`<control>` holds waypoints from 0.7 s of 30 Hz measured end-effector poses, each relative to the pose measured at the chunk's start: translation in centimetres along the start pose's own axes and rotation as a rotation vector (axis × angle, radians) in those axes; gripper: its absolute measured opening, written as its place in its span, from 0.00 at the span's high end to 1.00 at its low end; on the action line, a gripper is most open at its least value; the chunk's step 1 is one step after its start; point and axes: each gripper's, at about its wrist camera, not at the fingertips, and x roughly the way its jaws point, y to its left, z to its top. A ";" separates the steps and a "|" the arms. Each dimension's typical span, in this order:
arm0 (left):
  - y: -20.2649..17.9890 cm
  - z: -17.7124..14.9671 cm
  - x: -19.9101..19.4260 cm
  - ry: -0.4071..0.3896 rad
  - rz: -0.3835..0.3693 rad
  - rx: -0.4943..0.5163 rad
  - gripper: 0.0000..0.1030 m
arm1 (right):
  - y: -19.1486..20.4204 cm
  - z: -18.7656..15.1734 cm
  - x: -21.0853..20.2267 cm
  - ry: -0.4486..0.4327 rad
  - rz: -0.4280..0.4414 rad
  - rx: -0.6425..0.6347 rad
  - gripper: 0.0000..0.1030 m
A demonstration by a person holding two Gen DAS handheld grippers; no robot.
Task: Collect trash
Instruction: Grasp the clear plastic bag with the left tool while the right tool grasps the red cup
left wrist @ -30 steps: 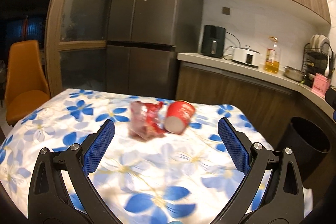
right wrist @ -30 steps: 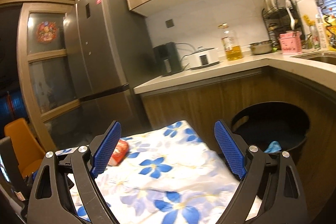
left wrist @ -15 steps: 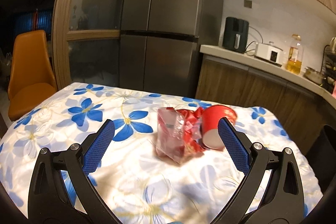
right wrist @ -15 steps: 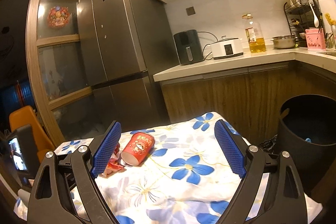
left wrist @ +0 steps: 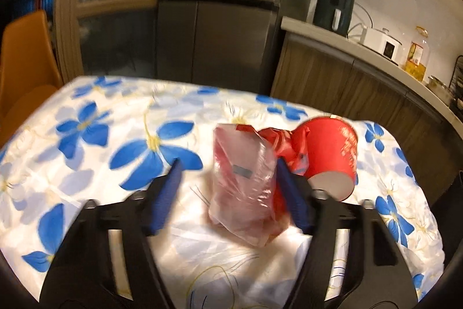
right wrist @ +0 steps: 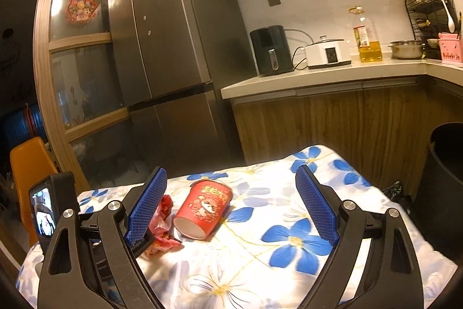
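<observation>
A clear pinkish plastic bag (left wrist: 243, 187) lies on the flowered tablecloth (left wrist: 86, 135), with crumpled red wrapping (left wrist: 277, 138) behind it. A red paper cup (left wrist: 327, 152) lies on its side to the right, mouth toward me. My left gripper (left wrist: 228, 164) straddles the bag and its jaws are closing. The right pad touches the bag's edge; the left pad stands apart from it. In the right wrist view my right gripper (right wrist: 231, 171) hangs open above the table, short of the cup (right wrist: 205, 207). The wrapping (right wrist: 160, 225) shows beside its left finger.
A black bin (right wrist: 445, 193) stands on the floor off the table's right end. The left gripper's body with a small screen (right wrist: 52, 207) shows at the left. An orange chair (left wrist: 23, 57) is at the far left, a fridge (right wrist: 173, 48) and a wooden counter (right wrist: 332, 77) behind.
My left gripper has moved forward and down over the bag, and its jaws have narrowed around it. My right gripper has swung left toward the table; the cup now shows between its fingers.
</observation>
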 end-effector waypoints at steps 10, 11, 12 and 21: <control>3.4 -0.4 -1.1 -0.026 -0.064 -0.153 0.77 | 2.6 -1.6 4.6 0.074 -0.006 -0.024 0.15; 4.3 -0.4 -1.6 -0.039 -0.060 -0.185 0.78 | 3.0 -1.8 5.1 0.083 -0.012 -0.027 0.15; 4.7 -0.4 -2.1 -0.054 -0.049 -0.198 0.78 | 3.2 -2.0 5.5 0.086 -0.016 -0.031 0.15; 6.6 0.0 -4.7 -0.169 0.033 -0.228 0.78 | 4.1 -2.8 9.4 0.169 -0.057 -0.007 0.15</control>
